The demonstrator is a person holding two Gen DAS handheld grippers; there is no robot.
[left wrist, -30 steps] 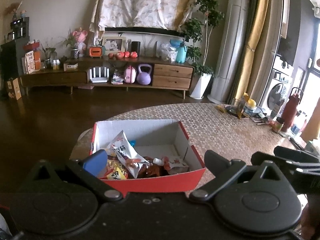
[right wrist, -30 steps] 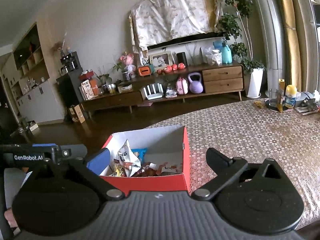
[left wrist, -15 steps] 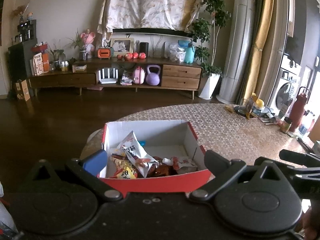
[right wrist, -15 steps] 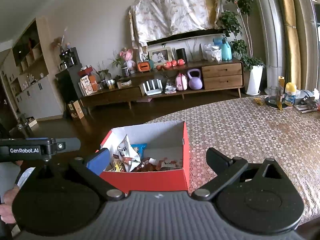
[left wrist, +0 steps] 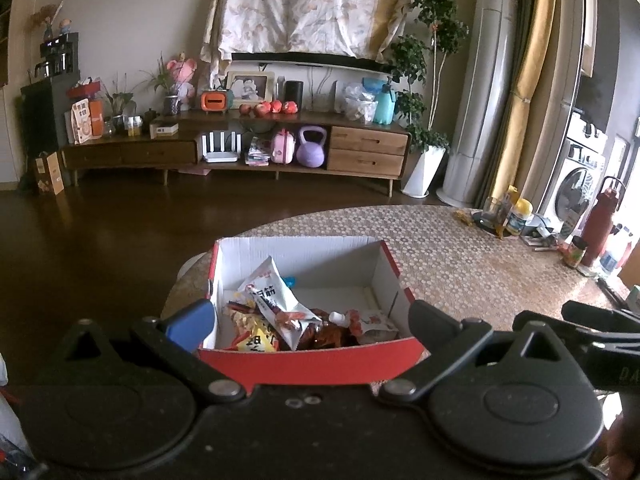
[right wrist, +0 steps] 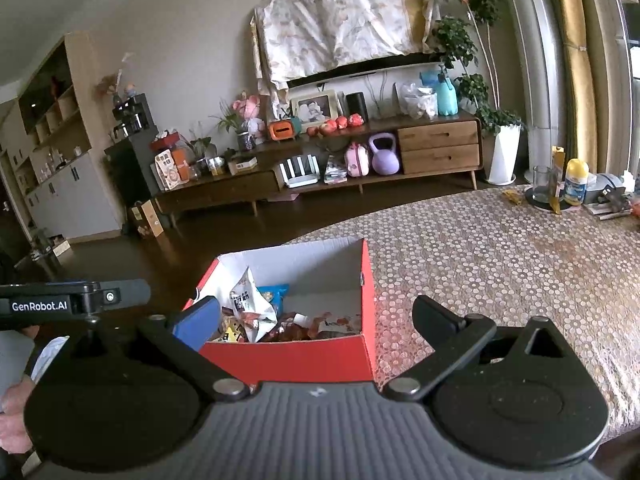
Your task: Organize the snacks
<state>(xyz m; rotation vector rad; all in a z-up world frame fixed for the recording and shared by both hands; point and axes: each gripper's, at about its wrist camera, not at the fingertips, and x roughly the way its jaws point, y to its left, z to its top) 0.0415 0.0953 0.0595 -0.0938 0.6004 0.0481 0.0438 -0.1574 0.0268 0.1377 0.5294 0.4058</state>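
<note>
A red cardboard box (left wrist: 312, 366) with a white inside stands on the patterned table near its left end; it also shows in the right wrist view (right wrist: 288, 358). Several snack packets (left wrist: 276, 304) lie in its near half, also seen in the right wrist view (right wrist: 250, 304). My left gripper (left wrist: 308, 320) is open and empty, held just in front of the box, its fingers either side of it. My right gripper (right wrist: 316, 314) is open and empty, in front of the box and slightly to its right. The other gripper's body shows at each view's edge.
The table (right wrist: 500, 248) stretches right, covered by a floral cloth. A glass, a yellow-capped bottle (right wrist: 576, 182) and small items stand at its far right; a red flask (left wrist: 600, 222) stands there too. Dark floor and a TV cabinet (left wrist: 240, 148) lie beyond.
Both grippers have drawn back and risen slightly, and the left view has swung a little left. The box and snacks have not moved. Both grippers stay open.
</note>
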